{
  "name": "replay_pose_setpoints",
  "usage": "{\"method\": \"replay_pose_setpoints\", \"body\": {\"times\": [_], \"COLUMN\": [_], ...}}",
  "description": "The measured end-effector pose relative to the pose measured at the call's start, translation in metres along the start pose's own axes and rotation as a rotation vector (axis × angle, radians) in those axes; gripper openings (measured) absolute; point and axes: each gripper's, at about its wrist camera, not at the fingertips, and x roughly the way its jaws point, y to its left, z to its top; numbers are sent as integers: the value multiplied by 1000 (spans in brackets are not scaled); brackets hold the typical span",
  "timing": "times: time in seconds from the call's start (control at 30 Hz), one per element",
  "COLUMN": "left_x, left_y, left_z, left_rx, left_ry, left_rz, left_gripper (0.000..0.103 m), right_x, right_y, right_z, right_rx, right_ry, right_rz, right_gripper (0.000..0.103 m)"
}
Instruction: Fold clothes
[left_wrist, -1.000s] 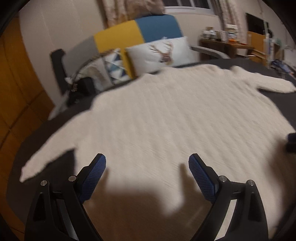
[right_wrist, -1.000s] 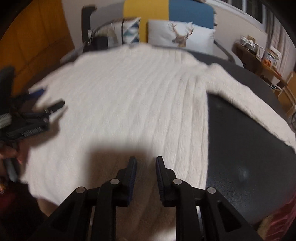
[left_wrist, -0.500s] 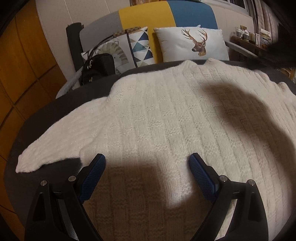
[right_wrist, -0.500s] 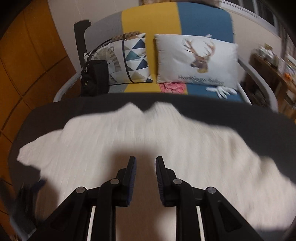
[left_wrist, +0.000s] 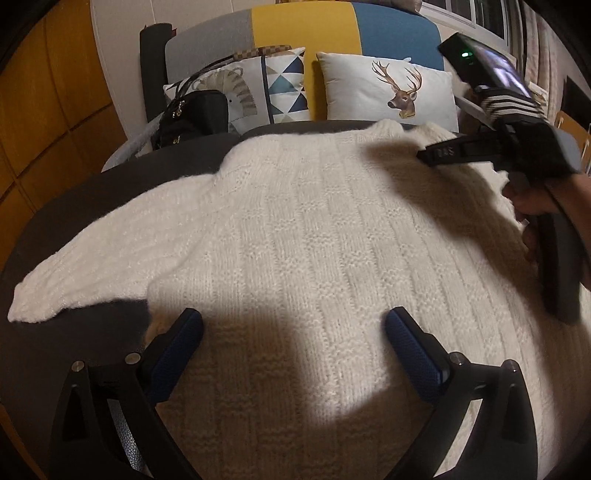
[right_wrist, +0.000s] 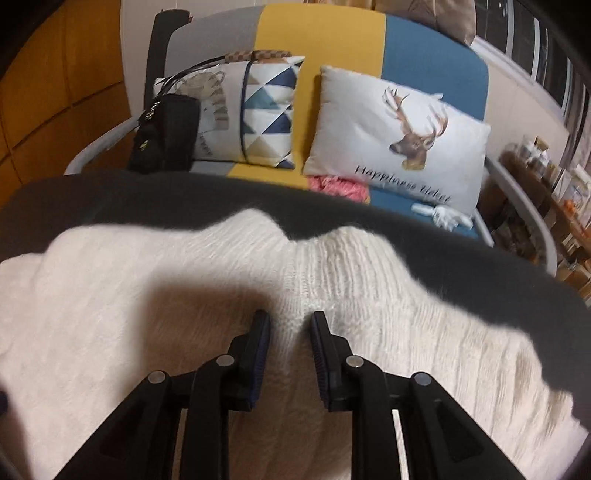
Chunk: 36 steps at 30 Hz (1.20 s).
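A cream cable-knit sweater lies spread flat on a dark round table, its left sleeve stretched out to the left. My left gripper hovers over the lower body of the sweater, near the armpit. Its jaws are opening wide and nothing is between them. My right gripper hangs over the sweater's collar at the far edge, its blue pads a narrow gap apart and gripping nothing. In the left wrist view the right gripper reaches in from the right, held by a hand.
Behind the table stands a sofa with grey, yellow and blue panels. On it are a deer cushion, a triangle-pattern cushion, a black bag and a pink cloth. Cluttered shelves line the right.
My right gripper has swept from the sweater's right side up to the collar at the far edge. My left gripper has shifted toward the left sleeve, and the right hand now shows in its view.
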Motion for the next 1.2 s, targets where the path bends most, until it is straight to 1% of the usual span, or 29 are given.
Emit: {"method": "replay_pose_setpoints", "body": {"times": [0.1, 0.17, 0.23, 0.3, 0.37, 0.4, 0.5, 0.57, 0.6, 0.67, 0.73, 0.77, 0.93, 1.0, 1.07, 1.2], "left_x": [0, 0, 0, -1, -1, -1, -2, -2, -2, -2, -2, -2, -2, -2, -3, -3], "left_y": [0, 1, 1, 2, 2, 2, 1, 0, 0, 0, 0, 0, -1, -1, -2, -3], "left_z": [0, 0, 0, 0, 0, 0, -1, 0, 0, 0, 0, 0, 0, 0, 0, 0], "left_rx": [-1, -1, -1, 0, 2, 3, 7, 11, 13, 14, 15, 14, 16, 17, 19, 27], "left_ry": [0, -1, -2, -2, -3, -3, -4, -5, -5, -5, -5, -4, -4, -4, -6, -8], "left_rz": [-2, -2, -3, -2, 0, 1, 7, 13, 15, 18, 18, 18, 23, 26, 31, 42], "left_gripper": [101, 101, 101, 101, 101, 101, 101, 101, 101, 102, 102, 102, 102, 102, 102, 102], "right_x": [4, -6, -29, -52, -69, -77, -91, -89, -87, -86, -97, -106, -161, -168, -172, -171], "right_y": [-10, -16, -27, -38, -51, -58, -84, -100, -107, -120, -134, -146, -213, -244, -275, -312], "right_z": [3, 4, -3, -16, -32, -40, -69, -86, -95, -106, -108, -113, -149, -169, -189, -212], "right_rx": [48, 46, 73, 80, 82, 91, 131, 154, 161, 175, 229, 255, 377, 447, 511, 548], "right_ry": [-4, 24, 8, 5, 22, 32, 61, 89, 76, 36, 40, 28, -71, -43, -10, 47], "right_rz": [43, 101, 118, 80, 11, -10, -83, -116, -109, -68, -3, -12, -161, -216, -245, -305], "right_gripper": [22, 23, 23, 23, 23, 23, 24, 24, 24, 24, 24, 24, 24, 24, 24, 24]}}
